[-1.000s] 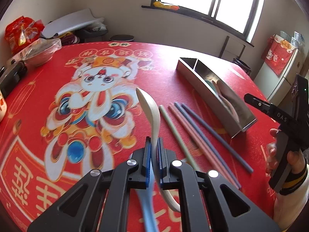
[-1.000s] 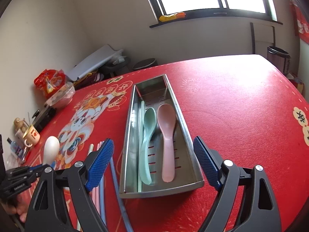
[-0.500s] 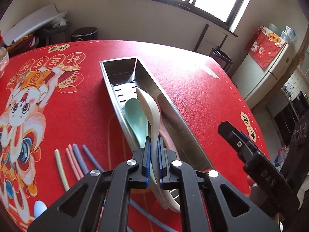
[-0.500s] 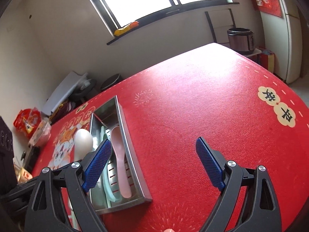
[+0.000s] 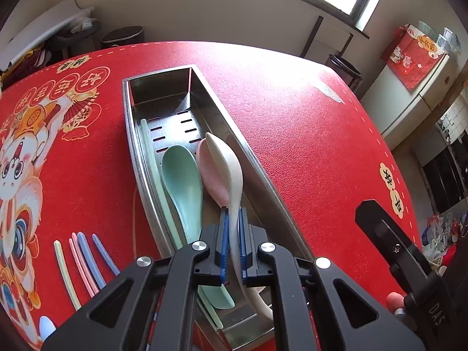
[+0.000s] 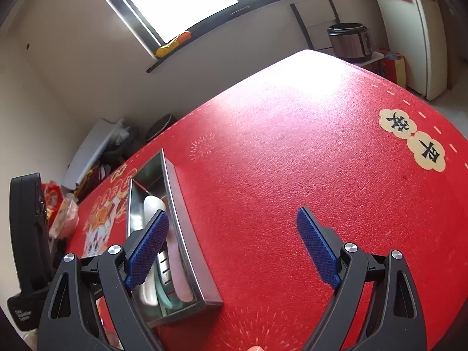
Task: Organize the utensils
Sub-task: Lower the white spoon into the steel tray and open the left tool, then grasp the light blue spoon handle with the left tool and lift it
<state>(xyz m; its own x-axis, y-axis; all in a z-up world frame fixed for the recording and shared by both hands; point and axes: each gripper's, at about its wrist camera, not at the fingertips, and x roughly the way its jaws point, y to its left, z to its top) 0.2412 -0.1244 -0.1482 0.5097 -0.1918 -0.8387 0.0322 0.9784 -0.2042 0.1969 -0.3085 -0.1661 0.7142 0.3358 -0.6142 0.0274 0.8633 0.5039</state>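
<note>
On the red table (image 5: 292,122), pastel chopsticks (image 5: 84,260) lie left of the steel tray (image 5: 257,163), which holds a green spoon (image 5: 181,175) and a pink spoon (image 5: 212,181). The left tongs (image 5: 232,245) pinch a white spoon (image 5: 226,163) over the tray; the right tongs (image 6: 231,248) gape wide, empty.

Home dining room; red-clothed table (image 6: 292,175); rice cooker (image 6: 349,41); fridge (image 5: 421,87).

The pink spoon (image 5: 211,175) lies mostly hidden under the white spoon (image 5: 226,172); the left tool (image 5: 232,241) covers the tray's (image 5: 158,76) near end.
</note>
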